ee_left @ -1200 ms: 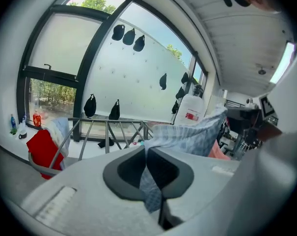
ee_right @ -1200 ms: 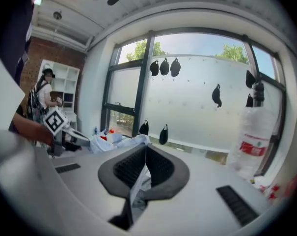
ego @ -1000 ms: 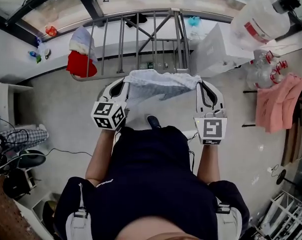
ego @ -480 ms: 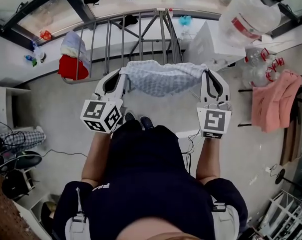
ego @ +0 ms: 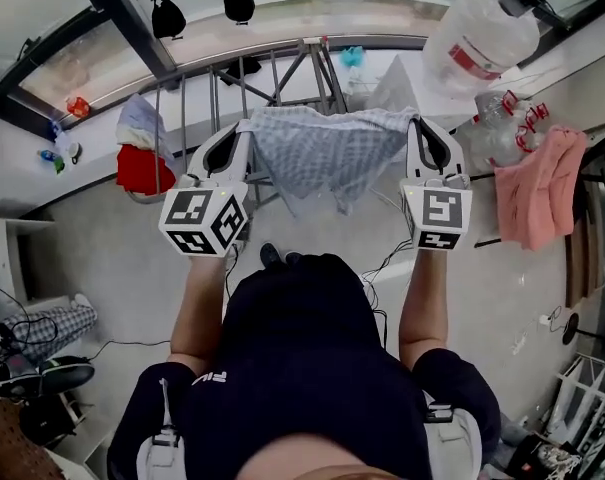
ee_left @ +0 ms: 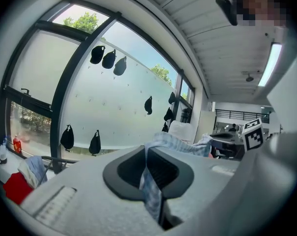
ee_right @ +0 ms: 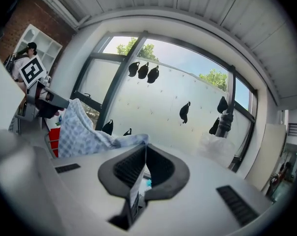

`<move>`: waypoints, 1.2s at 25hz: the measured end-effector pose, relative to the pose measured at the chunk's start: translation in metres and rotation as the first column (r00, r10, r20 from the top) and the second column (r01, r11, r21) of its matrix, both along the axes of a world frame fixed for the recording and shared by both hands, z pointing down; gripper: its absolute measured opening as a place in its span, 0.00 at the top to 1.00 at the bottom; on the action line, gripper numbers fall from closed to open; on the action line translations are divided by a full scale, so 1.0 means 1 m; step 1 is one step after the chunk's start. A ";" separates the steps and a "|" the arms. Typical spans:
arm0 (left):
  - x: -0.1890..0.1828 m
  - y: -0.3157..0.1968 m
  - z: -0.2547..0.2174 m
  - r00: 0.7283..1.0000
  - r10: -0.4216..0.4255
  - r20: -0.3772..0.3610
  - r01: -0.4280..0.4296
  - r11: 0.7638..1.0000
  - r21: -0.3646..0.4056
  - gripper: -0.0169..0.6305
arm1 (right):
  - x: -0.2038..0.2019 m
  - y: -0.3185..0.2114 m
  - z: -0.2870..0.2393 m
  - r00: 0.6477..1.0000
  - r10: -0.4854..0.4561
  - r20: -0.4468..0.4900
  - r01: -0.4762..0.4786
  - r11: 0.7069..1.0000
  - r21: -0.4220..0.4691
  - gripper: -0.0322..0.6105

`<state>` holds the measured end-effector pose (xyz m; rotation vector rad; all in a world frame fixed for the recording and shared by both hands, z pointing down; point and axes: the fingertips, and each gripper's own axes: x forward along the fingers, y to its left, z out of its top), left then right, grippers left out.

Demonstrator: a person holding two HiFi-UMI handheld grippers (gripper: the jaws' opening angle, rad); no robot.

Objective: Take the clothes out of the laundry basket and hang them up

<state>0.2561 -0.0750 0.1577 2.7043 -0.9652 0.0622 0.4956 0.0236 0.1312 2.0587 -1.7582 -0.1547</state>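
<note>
head view: checked cloth [ego: 327, 150] raised higher than before

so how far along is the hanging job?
Done: a red garment and a pale garment already hang on the drying rack. In hand: the checked cloth is stretched between the left tool and the right tool, both shut on it, above the rack. Left: drape it over a rail. The basket is out of view, so the remaining load is unknown.
</note>
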 end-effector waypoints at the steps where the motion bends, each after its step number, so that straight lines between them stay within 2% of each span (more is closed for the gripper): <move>1: -0.001 -0.008 -0.005 1.000 -0.001 -0.001 0.001 1.000 0.013 0.93 | -0.001 -0.007 -0.004 1.000 0.002 0.015 -0.002 1.000 0.013 0.94; 8: -0.009 -0.067 -0.037 0.998 -0.057 0.008 0.056 0.996 0.074 0.93 | -0.003 -0.058 -0.029 0.987 -0.053 0.150 0.040 0.996 0.085 0.94; 14: 0.005 -0.120 -0.069 0.995 -0.101 0.004 0.099 0.985 0.141 0.93 | 0.019 -0.117 -0.065 0.985 -0.111 0.132 0.092 0.986 0.142 0.94; 19: 0.031 -0.186 -0.075 0.988 -0.156 0.019 0.152 0.979 0.134 0.93 | 0.048 -0.191 -0.080 0.979 -0.170 0.111 0.153 0.977 0.148 0.94; 22: 0.049 -0.229 -0.065 0.982 -0.181 0.057 0.174 0.978 0.113 0.93 | 0.069 -0.236 -0.074 0.972 -0.197 0.126 0.181 0.975 0.131 0.94; 26: 0.073 -0.281 -0.034 0.972 -0.202 0.119 0.198 0.979 0.048 0.93 | 0.098 -0.295 -0.040 0.961 -0.213 0.175 0.205 0.977 0.065 0.94; 30: 0.084 -0.326 0.026 0.927 -0.260 0.271 0.265 0.964 0.017 0.93 | 0.114 -0.347 0.021 0.946 -0.216 0.241 0.230 0.973 -0.032 0.94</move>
